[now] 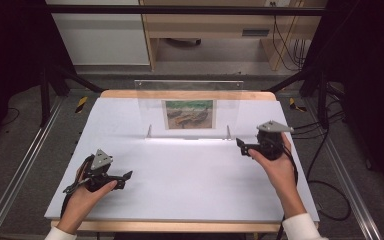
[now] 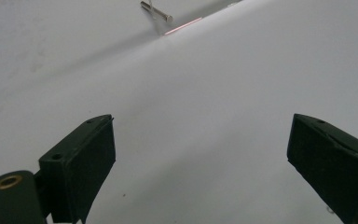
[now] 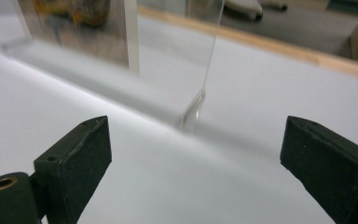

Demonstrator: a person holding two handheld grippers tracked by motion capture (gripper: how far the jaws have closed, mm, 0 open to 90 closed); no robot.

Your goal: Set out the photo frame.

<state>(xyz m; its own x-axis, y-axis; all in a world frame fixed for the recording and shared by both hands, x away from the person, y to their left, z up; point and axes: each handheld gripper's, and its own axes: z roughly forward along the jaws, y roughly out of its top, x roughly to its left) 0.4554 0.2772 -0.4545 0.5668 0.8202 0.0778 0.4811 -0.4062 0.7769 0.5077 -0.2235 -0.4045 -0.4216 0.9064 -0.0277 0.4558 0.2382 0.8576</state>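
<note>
Both tongs — left tongs point(image 1: 125, 176) and right tongs point(image 1: 240, 145) — gape spread and empty near the acrylic picture stand point(image 1: 188, 107).

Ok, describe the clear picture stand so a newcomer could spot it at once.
Start at the white table and look to its far edge, midway across. There a clear plastic stand stands upright on two small metal feet. It alone holds a small landscape picture; nothing else stands on the table, and both grippers are apart from it.

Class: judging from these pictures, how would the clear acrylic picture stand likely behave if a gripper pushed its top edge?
The acrylic picture stand looks thin and upright on two small feet, so it would probably tip rather than slide. Its flat clear panel suggests stiff, slippery faces.
</note>
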